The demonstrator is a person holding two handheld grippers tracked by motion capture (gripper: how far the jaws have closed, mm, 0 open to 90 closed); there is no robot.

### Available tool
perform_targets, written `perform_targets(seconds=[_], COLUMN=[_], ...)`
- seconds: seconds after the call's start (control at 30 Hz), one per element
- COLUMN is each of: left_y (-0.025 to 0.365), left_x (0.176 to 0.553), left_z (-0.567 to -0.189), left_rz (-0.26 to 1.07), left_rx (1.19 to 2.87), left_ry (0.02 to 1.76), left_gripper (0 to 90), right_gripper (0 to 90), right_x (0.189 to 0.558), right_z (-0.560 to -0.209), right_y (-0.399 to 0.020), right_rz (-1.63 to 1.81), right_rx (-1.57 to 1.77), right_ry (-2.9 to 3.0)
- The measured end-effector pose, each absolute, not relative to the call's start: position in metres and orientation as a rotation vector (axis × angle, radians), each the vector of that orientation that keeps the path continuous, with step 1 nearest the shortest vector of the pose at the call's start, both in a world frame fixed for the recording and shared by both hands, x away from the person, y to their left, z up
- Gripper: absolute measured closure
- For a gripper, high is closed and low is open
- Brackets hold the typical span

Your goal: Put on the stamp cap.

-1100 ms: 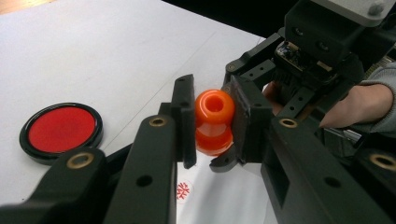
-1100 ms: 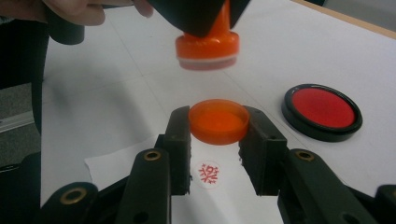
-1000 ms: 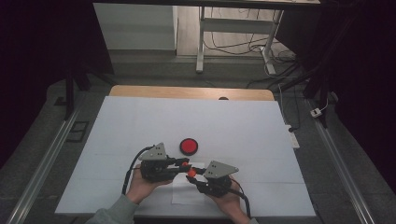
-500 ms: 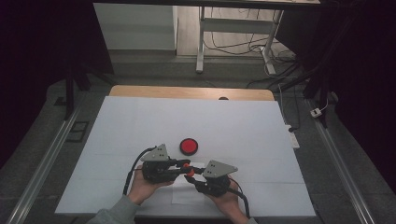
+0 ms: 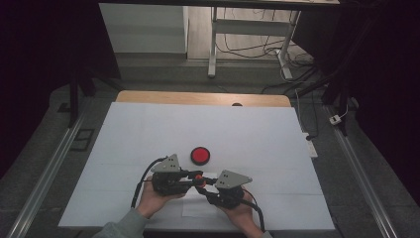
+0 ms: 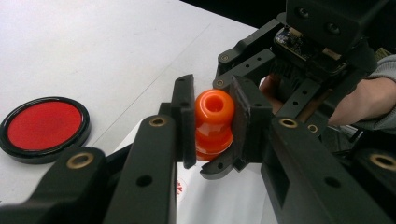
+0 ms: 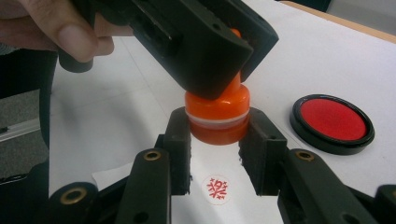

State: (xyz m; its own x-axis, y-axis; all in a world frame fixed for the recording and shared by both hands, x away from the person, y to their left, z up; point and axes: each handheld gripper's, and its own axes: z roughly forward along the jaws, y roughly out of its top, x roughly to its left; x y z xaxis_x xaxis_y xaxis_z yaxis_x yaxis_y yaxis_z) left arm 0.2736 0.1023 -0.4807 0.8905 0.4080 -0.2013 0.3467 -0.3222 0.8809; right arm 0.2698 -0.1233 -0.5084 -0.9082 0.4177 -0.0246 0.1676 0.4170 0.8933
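Nothing has shifted over the last second: the orange stamp [image 6: 214, 123] is kept clamped at its top by the left gripper [image 5: 194, 179] and at its base by the right gripper [image 7: 215, 140], above the paper [image 7: 154, 172]. The red ink pad [image 5: 200, 155] lies at twelve o'clock. The red imprint [image 7: 217, 189] suggests stamping is done.

left gripper [image 5: 194, 179]: fingers [image 6: 186, 121] clamped, pointing toward the right gripper, held low by the left hand [image 5: 154, 197] | right gripper [image 5: 204, 187]: fingers [image 7: 180, 140] clamped, pointing toward the left gripper, right hand [image 5: 237, 212] gripping its body | tips meet
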Motion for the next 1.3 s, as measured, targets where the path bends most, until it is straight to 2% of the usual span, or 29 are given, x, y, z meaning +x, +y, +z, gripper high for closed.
perform_targets(seconds=[1.3], left_y=[0.1009], left_x=[0.2737], left_z=[-0.4839], left_rz=[0.076], left_rx=[1.938], left_ry=[0.556], left_gripper=[72.8], right_gripper=[64.4], right_x=[0.2695], right_z=[-0.5080], right_y=[-0.1251], right_rz=[1.496], right_rx=[0.515], right_ry=[2.429])
